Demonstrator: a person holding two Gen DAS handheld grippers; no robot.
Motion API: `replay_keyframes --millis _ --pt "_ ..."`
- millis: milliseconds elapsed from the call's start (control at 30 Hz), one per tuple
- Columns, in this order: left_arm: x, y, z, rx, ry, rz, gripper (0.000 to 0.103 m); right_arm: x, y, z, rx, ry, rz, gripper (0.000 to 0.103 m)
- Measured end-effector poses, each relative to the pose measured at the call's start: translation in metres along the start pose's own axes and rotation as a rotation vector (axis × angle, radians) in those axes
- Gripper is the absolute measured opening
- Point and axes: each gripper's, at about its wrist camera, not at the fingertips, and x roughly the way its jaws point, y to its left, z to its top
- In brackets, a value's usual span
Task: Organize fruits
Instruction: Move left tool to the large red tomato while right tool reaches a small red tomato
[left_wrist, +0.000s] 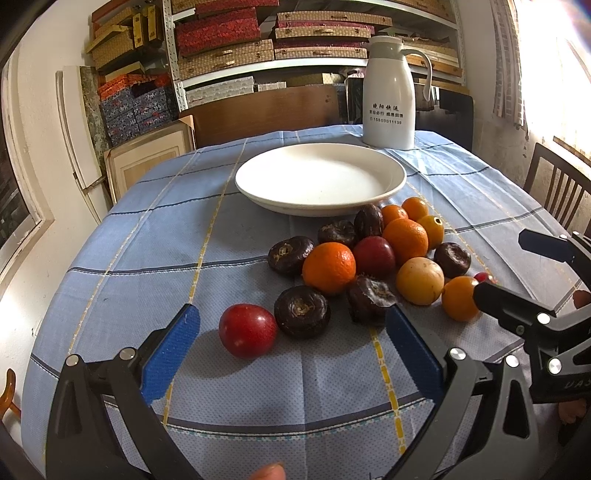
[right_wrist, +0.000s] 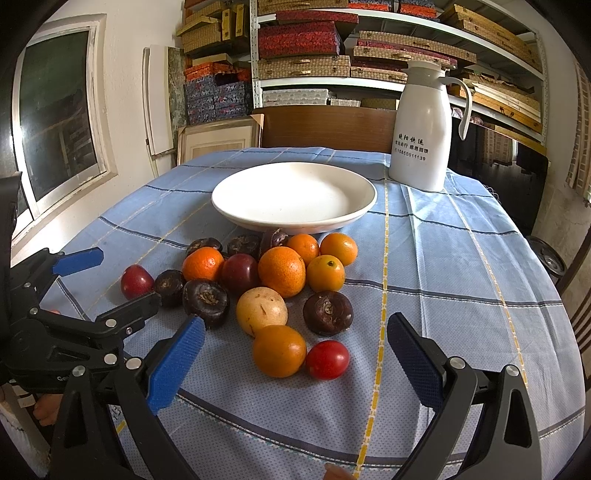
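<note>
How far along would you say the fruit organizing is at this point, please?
Nothing looks done yet: the shallow white ceramic plate holds no fruit. Nothing is in hand either; the left gripper and right gripper are both open. The whole pile remains on the blue checked tablecloth, including the small red round fruit nearest the left gripper and the red one beside a smooth orange fruit before the right.

White plate (right_wrist: 236, 206); blue checked tablecloth (right_wrist: 461, 280); white jug (right_wrist: 421, 147); blue-padded jaws.
</note>
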Motion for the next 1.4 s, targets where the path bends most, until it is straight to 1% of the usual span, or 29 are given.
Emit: replay_keyframes --millis 67,100,200,267,400,467,533,600,633,700,767,833,967,1067,1133,1167,1233,1267,1300,1333,1400 --pt "0.006 0.001 0.000 -0.003 0.034 -0.008 0.099 0.009 0.003 -0.005 -0.002 0.034 0.004 0.099" --pt "0.011 0.003 -0.001 -0.006 0.064 -0.011 0.099 0.010 0.003 -0.006 -0.003 0.048 0.005 0.099" --pt "0.017 0.008 -0.003 0.003 0.117 -0.027 0.099 0.011 0.003 -0.014 -0.014 0.115 0.017 0.099" --pt "0.021 0.012 -0.007 0.033 0.155 -0.035 0.099 0.012 0.000 -0.020 -0.033 0.160 0.012 0.099" --pt "0.030 0.017 -0.014 0.093 0.219 -0.026 0.099 0.018 -0.008 -0.031 -0.071 0.248 -0.011 0.099" --pt "0.035 0.018 -0.016 0.110 0.255 -0.047 0.099 0.021 -0.014 -0.033 -0.067 0.292 -0.012 0.099" --pt "0.037 0.024 -0.017 0.103 0.263 -0.085 0.099 0.023 -0.026 -0.034 -0.030 0.322 0.025 0.099" --pt "0.039 0.030 -0.018 0.087 0.273 -0.130 0.099 0.024 -0.034 -0.035 -0.030 0.326 0.011 0.100" --pt "0.042 0.037 -0.020 0.058 0.287 -0.175 0.099 0.025 -0.037 -0.036 -0.039 0.326 0.009 0.100" --pt "0.041 0.046 -0.021 0.042 0.280 -0.212 0.099 0.024 -0.043 -0.036 -0.053 0.317 0.043 0.100" --pt "0.038 0.044 -0.023 0.068 0.281 -0.198 0.099 0.024 -0.045 -0.037 -0.084 0.317 0.062 0.100" --pt "0.037 0.044 -0.023 0.066 0.281 -0.199 0.099 0.023 -0.046 -0.038 -0.117 0.324 0.072 0.100" --pt "0.038 0.040 -0.021 0.067 0.280 -0.183 0.099 0.025 -0.044 -0.034 -0.126 0.330 0.073 0.100" --pt "0.042 0.035 -0.013 0.063 0.288 -0.187 0.099 0.026 -0.045 -0.030 -0.110 0.318 0.089 0.100" --pt "0.042 0.032 -0.010 0.077 0.288 -0.201 0.099 0.024 -0.049 -0.025 -0.078 0.286 0.104 0.100" --pt "0.041 0.031 -0.007 0.091 0.277 -0.197 0.099 0.021 -0.050 -0.022 -0.063 0.254 0.113 0.100" --pt "0.039 0.030 -0.004 0.104 0.259 -0.186 0.099 0.021 -0.050 -0.017 -0.054 0.225 0.115 0.100" --pt "0.038 0.029 -0.002 0.117 0.252 -0.204 0.099 0.022 -0.050 -0.016 -0.053 0.222 0.117 0.098" --pt "0.038 0.028 -0.001 0.129 0.241 -0.214 0.099 0.026 -0.049 -0.014 -0.051 0.228 0.132 0.089" --pt "0.036 0.028 0.000 0.143 0.229 -0.225 0.099 0.029 -0.048 -0.013 -0.050 0.239 0.144 0.076" --pt "0.035 0.028 0.002 0.176 0.212 -0.236 0.099 0.036 -0.047 -0.012 -0.039 0.262 0.174 0.066"
